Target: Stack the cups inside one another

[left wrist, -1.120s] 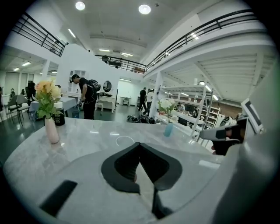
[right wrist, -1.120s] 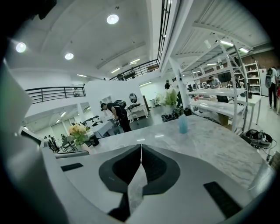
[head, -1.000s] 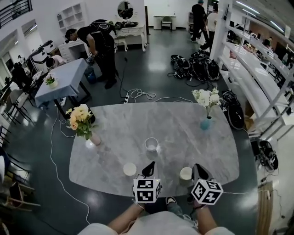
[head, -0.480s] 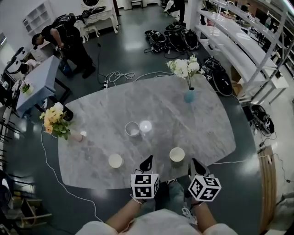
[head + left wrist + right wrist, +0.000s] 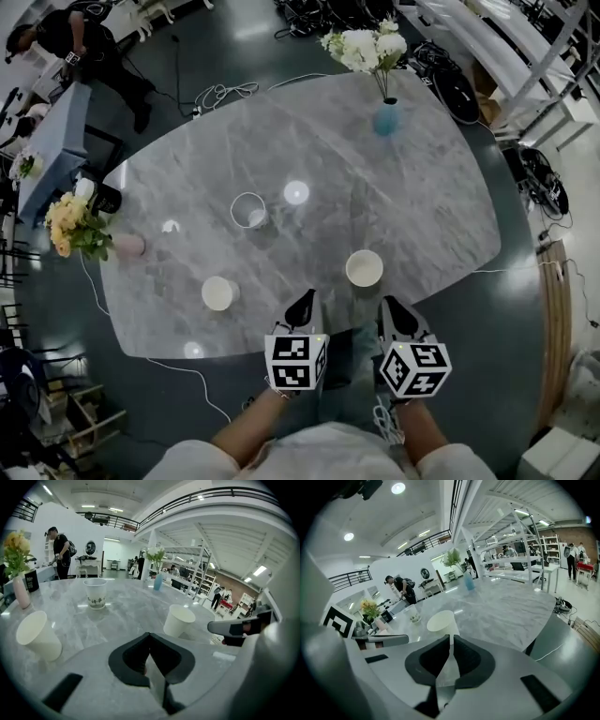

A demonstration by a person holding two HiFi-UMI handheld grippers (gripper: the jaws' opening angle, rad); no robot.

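Three cups stand apart on the grey marble table (image 5: 422, 206). One white paper cup (image 5: 217, 292) is near left, another white paper cup (image 5: 364, 268) near right, and a clear printed cup (image 5: 249, 210) stands farther back. My left gripper (image 5: 302, 305) hovers at the table's near edge between the two white cups, shut and empty. My right gripper (image 5: 389, 309) is beside it, just short of the right white cup, also shut and empty. The left gripper view shows the left cup (image 5: 37, 635), clear cup (image 5: 95, 592) and right cup (image 5: 179, 619). The right gripper view has the right cup (image 5: 442, 622) straight ahead.
A pink vase of yellow flowers (image 5: 127, 246) stands at the table's left edge, a blue vase of white flowers (image 5: 386, 119) at the far right. A ceiling-light reflection (image 5: 296, 192) lies beside the clear cup. Cables lie on the floor (image 5: 220, 94); a person (image 5: 84, 42) stands beyond.
The head view has tipped down over the table. Both grippers, still shut, have sunk toward the near edge. The cups have not moved on the table.
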